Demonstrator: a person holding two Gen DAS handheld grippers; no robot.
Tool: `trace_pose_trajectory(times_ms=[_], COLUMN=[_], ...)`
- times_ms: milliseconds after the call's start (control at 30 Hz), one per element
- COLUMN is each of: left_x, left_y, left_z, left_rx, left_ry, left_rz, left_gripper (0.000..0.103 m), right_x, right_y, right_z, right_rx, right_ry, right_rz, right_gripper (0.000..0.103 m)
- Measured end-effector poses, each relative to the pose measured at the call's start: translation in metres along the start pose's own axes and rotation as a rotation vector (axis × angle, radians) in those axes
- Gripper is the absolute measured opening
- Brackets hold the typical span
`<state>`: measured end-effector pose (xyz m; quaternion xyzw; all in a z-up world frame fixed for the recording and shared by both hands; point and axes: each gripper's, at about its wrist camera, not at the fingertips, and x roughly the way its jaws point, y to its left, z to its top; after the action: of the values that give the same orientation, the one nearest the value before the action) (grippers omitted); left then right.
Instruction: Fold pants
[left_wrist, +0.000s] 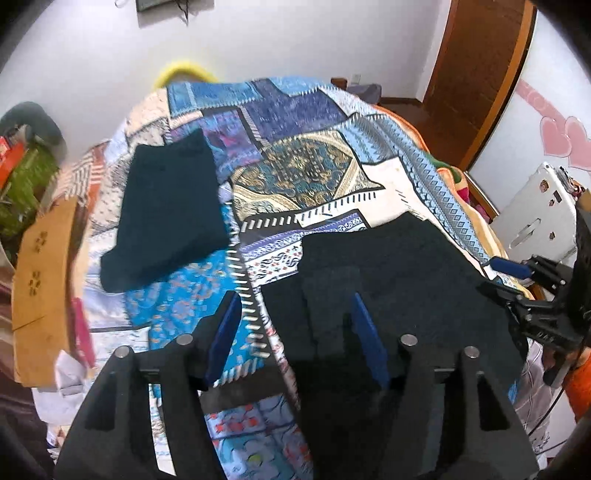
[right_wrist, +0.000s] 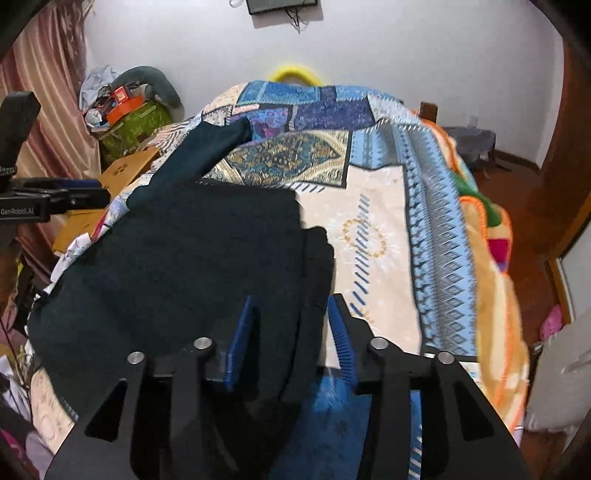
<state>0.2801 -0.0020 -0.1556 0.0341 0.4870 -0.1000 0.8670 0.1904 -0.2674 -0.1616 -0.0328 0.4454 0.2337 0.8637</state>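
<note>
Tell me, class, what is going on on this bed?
A person with a gripper in each hand is folding dark pants on a patchwork quilt. The left gripper hangs open at one near edge of the pants, the right gripper open over the other edge, cloth between its pads but not pinched. Another dark garment, already folded, lies further back on the quilt.

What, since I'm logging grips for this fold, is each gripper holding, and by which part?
Nothing looks held: the pants' near edge lies between the open fingers of the left gripper and right gripper, unpinched.
</note>
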Motion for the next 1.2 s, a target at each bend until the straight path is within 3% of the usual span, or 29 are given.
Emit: trace_pose_trajectory(times_ms=[267, 367, 433, 500, 533, 567, 600, 667, 767, 833, 900, 1000, 1100, 1200], left_x=[-0.011, 0.005, 0.008, 0.005, 0.006, 0.008, 0.010, 0.007, -0.020, -0.037, -0.048, -0.052, -0.037, -0.007], left_y=[-0.005, -0.004, 0.003, 0.014, 0.018, 0.025, 0.031, 0.047, 0.048, 0.037, 0.022, 0.002, -0.007, 0.004], left_z=[-0.054, -0.086, -0.100, -0.113, -0.118, -0.126, -0.131, -0.138, -0.136, -0.132, -0.130, -0.129, -0.131, -0.137], left_rx=[0.013, 0.006, -0.012, -0.033, -0.025, -0.018, -0.028, -0.083, -0.114, -0.087, -0.047, 0.000, 0.006, -0.021], left_ry=[0.068, 0.136, 0.133, 0.115, 0.128, 0.144, 0.161, 0.193, 0.119, 0.069, 0.031, 0.015, 0.049, 0.131], left_rz=[-0.117, -0.090, -0.080, -0.001, 0.083, 0.165, 0.191, 0.171, 0.084, 0.035, -0.009, -0.078, -0.041, -0.004], left_gripper=[0.076, 0.077, 0.078, 0.079, 0.078, 0.074, 0.069, 0.067, 0.068, 0.072, 0.088, 0.089, 0.089, 0.093], right_x=[-0.022, -0.010, -0.008, -0.009, -0.011, -0.013, -0.015, -0.019, -0.025, -0.027, -0.027, -0.027, -0.027, -0.031], right_y=[0.028, 0.038, 0.038, 0.036, 0.035, 0.036, 0.036, 0.036, 0.036, 0.036, 0.037, 0.035, 0.035, 0.034], right_z=[-0.018, -0.032, -0.036, -0.036, -0.036, -0.037, -0.037, -0.036, -0.036, -0.035, -0.035, -0.036, -0.037, -0.038], right_rx=[-0.010, -0.029, -0.018, 0.002, 0.003, 0.000, -0.006, -0.012, -0.008, -0.003, -0.003, 0.001, 0.014, 0.008], right_ry=[0.020, 0.054, 0.058, 0.057, 0.054, 0.049, 0.045, 0.041, 0.035, 0.035, 0.036, 0.036, 0.035, 0.037], right_rz=[0.111, 0.108, 0.113, 0.107, 0.101, 0.093, 0.082, 0.068, 0.060, 0.060, 0.059, 0.057, 0.060, 0.058], right_gripper=[0.049, 0.050, 0.050, 0.050, 0.050, 0.050, 0.050, 0.050, 0.050, 0.050, 0.050, 0.050, 0.050, 0.051])
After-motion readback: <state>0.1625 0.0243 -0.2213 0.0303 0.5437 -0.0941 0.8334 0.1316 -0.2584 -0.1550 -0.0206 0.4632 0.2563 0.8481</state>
